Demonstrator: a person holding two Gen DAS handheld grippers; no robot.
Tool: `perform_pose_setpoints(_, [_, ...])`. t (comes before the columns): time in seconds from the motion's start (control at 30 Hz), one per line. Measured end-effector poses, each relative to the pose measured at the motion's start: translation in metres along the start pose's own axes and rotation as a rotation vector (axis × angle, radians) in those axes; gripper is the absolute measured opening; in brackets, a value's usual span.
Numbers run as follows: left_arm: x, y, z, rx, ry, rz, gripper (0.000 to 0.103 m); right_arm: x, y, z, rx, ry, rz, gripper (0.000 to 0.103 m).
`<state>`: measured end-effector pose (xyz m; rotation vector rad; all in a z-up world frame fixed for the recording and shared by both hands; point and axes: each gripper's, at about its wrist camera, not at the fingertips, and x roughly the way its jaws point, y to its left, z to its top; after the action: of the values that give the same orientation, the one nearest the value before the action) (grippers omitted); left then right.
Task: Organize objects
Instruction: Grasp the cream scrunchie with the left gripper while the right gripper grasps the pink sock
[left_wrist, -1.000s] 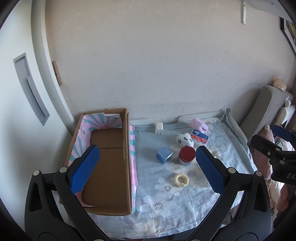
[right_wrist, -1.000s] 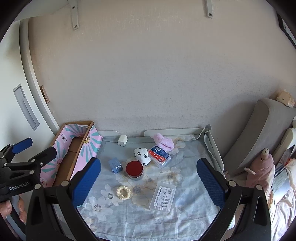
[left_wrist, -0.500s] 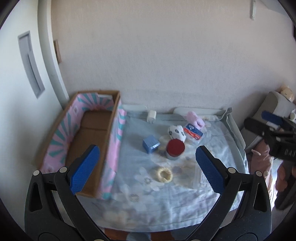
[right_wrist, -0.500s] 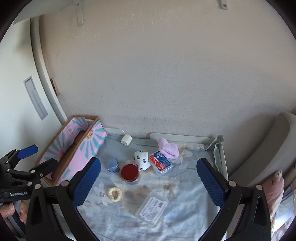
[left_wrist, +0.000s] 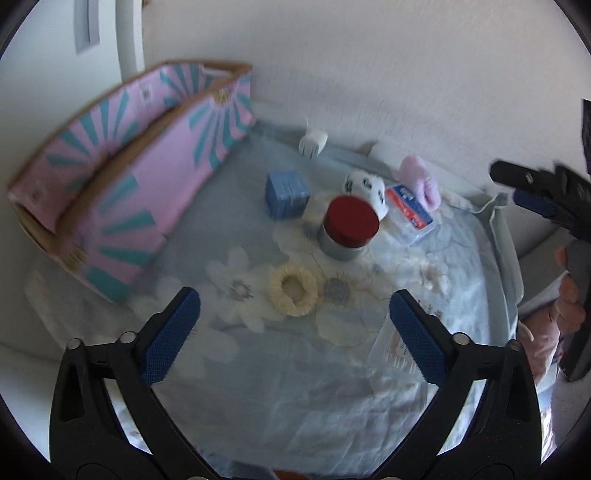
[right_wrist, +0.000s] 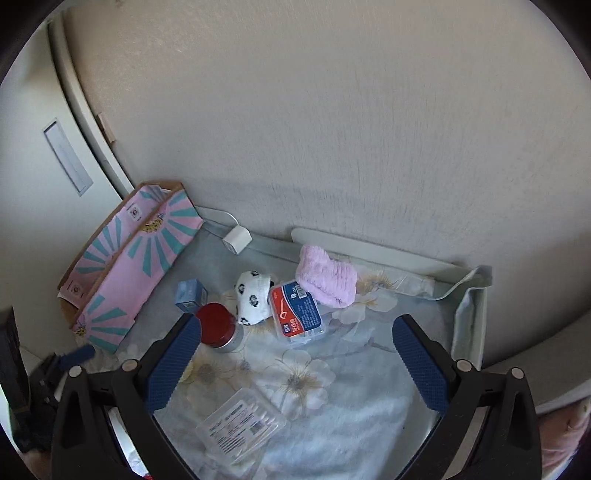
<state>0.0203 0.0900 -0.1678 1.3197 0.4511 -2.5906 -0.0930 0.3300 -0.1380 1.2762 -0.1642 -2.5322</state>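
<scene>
My left gripper (left_wrist: 295, 332) hangs over a flower-print cloth, its jaws wide and closing slightly with nothing between them. A cream scrunchie (left_wrist: 293, 290) lies just beyond its tips. Behind it stand a red-lidded tin (left_wrist: 349, 229) and a blue cube box (left_wrist: 287, 195). A spotted white sock (right_wrist: 253, 295), a floss-pick box (right_wrist: 297, 312) and a pink fluffy cloth (right_wrist: 327, 275) lie farther back. My right gripper (right_wrist: 297, 365) is open and empty above a clear cotton-swab box (right_wrist: 242, 424).
A pink-and-teal cardboard box (left_wrist: 122, 177) stands open at the left, against the wall. A white charger (right_wrist: 237, 239) lies at the back edge. The tray's raised rim (right_wrist: 476, 332) bounds the right side. A hand (left_wrist: 569, 306) holds the right gripper's handle.
Both grippers have come down and closer to the cloth, so the objects look larger. The left view has rolled, and the cardboard box now appears tilted.
</scene>
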Motion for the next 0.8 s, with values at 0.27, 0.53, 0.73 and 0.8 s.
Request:
perform_pose_setpoints(0.27, [0.051, -0.005, -0.017, -0.049, 0.011, 0.034, 0.086, 0.069, -0.032, 0.009, 0.107, 0.043, 0.044, 0.103])
perform_pose_setpoints(0.53, [0.070, -0.001, -0.013, -0.165, -0.036, 0.172, 0.074, 0.112, -0.047, 0.017, 0.171, 0.071, 0.041, 0.103])
perform_pose_setpoints(0.73, [0.074, -0.006, -0.009, -0.125, -0.046, 0.213, 0.052, 0.130, -0.056, 0.019, 0.238, 0.085, 0.063, 0.090])
perform_pose_setpoints(0.8, [0.075, -0.008, -0.007, -0.105, -0.045, 0.228, 0.040, 0.135, -0.056, 0.020, 0.243, 0.096, 0.065, 0.079])
